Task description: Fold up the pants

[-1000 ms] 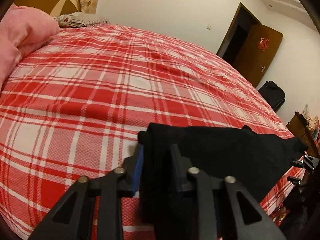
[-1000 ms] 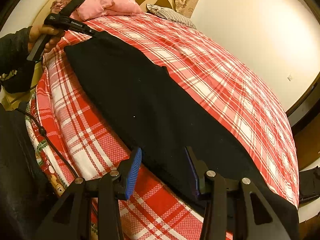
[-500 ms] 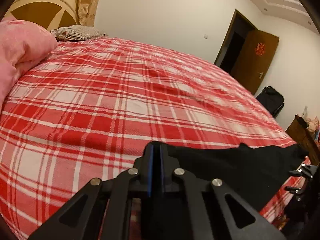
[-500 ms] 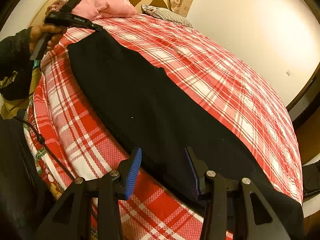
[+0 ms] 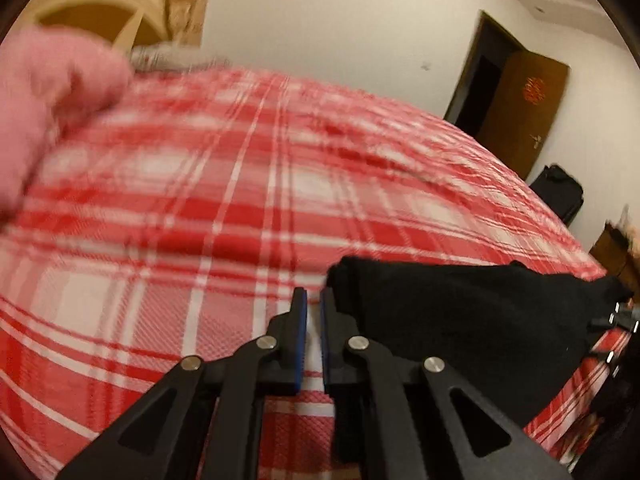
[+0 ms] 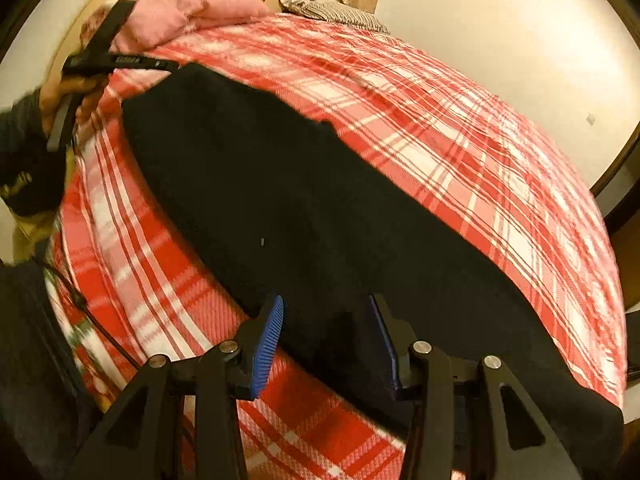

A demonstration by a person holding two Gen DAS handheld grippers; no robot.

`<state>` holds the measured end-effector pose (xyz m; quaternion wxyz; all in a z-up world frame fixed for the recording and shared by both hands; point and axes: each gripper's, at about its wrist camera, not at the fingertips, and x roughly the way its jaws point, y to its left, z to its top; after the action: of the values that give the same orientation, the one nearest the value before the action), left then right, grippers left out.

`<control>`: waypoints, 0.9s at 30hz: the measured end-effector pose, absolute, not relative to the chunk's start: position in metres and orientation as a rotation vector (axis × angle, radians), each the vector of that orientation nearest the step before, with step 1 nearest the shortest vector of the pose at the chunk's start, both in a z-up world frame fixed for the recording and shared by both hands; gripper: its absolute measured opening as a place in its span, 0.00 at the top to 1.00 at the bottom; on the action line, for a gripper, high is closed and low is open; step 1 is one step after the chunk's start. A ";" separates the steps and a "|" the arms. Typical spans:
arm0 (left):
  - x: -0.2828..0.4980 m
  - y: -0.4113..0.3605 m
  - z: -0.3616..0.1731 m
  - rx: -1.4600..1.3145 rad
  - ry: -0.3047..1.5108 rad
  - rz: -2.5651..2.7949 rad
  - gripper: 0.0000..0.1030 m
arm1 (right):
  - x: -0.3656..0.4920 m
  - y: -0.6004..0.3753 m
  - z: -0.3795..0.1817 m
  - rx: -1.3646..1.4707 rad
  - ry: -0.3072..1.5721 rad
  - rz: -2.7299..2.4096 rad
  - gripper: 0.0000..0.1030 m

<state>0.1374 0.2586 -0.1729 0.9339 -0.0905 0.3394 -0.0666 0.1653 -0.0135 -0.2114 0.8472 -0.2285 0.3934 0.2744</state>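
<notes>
Black pants (image 6: 288, 208) lie flat along the near edge of the red plaid bed (image 6: 460, 128). In the left wrist view the pants (image 5: 460, 312) lie just right of my left gripper (image 5: 314, 300). Its blue-padded jaws stand almost together with a thin gap and no cloth between them. My right gripper (image 6: 326, 312) is open, its jaws straddling the pants' near edge low over the cloth. The left gripper also shows in the right wrist view (image 6: 116, 60), held by a hand at the pants' far end.
A pink quilt (image 5: 48, 92) and a grey pillow (image 6: 332, 10) lie at the head of the bed by the headboard. A brown door (image 5: 524, 112) and a black bag (image 5: 560, 192) stand beyond the bed's far side.
My left gripper was shut on the pants' end; it has let go and moved left off the cloth, jaws nearly together. My right gripper stayed open over the other end.
</notes>
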 end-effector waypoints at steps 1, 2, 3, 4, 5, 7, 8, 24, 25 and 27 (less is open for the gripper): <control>0.132 0.254 -0.164 -0.169 0.669 -0.152 0.94 | 0.171 -0.013 -0.207 -0.467 0.828 0.586 0.56; 0.130 0.250 -0.158 -0.162 0.653 -0.163 0.94 | 0.180 -0.012 -0.201 -0.450 0.827 0.593 0.55; 0.127 0.244 -0.151 -0.149 0.635 -0.174 0.94 | 0.189 -0.009 -0.197 -0.435 0.827 0.599 0.54; 0.126 0.238 -0.147 -0.140 0.628 -0.187 0.93 | 0.199 -0.006 -0.193 -0.414 0.830 0.608 0.54; 0.126 0.231 -0.144 -0.132 0.621 -0.216 0.92 | 0.212 -0.001 -0.189 -0.388 0.838 0.623 0.54; 0.128 0.214 -0.146 -0.122 0.627 -0.250 0.80 | 0.233 0.008 -0.187 -0.353 0.842 0.629 0.54; 0.129 0.209 -0.151 -0.119 0.637 -0.262 0.77 | 0.250 0.013 -0.188 -0.309 0.860 0.636 0.54; 0.118 0.178 -0.196 -0.013 0.681 -0.334 0.75 | 0.358 0.040 -0.252 0.330 1.231 0.755 0.89; 0.118 0.177 -0.196 -0.011 0.679 -0.334 0.75 | 0.356 0.042 -0.251 0.328 1.232 0.754 0.90; 0.117 0.176 -0.197 -0.012 0.679 -0.335 0.75 | 0.352 0.044 -0.241 0.301 1.194 0.737 0.94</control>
<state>0.1170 0.1762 -0.1965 0.9292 -0.0060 0.3314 -0.1638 0.3520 0.0438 -0.2410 0.7534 0.1379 0.5472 0.3375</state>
